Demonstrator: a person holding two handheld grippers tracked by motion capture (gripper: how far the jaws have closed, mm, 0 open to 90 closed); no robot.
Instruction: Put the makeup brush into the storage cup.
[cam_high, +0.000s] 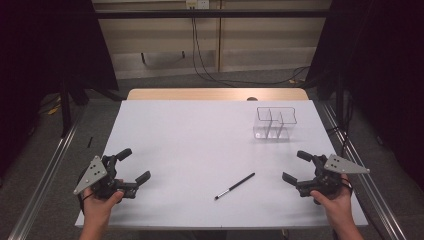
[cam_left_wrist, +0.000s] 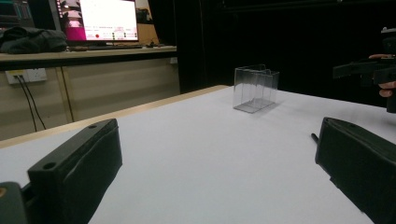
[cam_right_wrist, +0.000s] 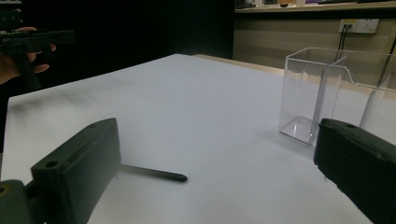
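Note:
A thin black brush (cam_high: 235, 186) lies on the white table (cam_high: 200, 135) near the front, right of centre; its handle end (cam_right_wrist: 156, 173) pokes out past my right gripper's left jaw. A clear plastic box with dividers (cam_high: 274, 123) stands empty at the back right, also seen ahead as the clear box (cam_left_wrist: 255, 87) and close by as the clear box (cam_right_wrist: 336, 93). My left gripper (cam_high: 137, 165) rests open at the front left corner, held by a hand. My right gripper (cam_high: 296, 166) rests open at the front right, nothing between its jaws.
The table's far edge shows a wooden strip (cam_high: 215, 94). Metal rails (cam_high: 50, 170) run along both sides of the table. Cables (cam_high: 205, 65) hang by the back wall. A lit monitor (cam_left_wrist: 100, 19) stands on a desk behind.

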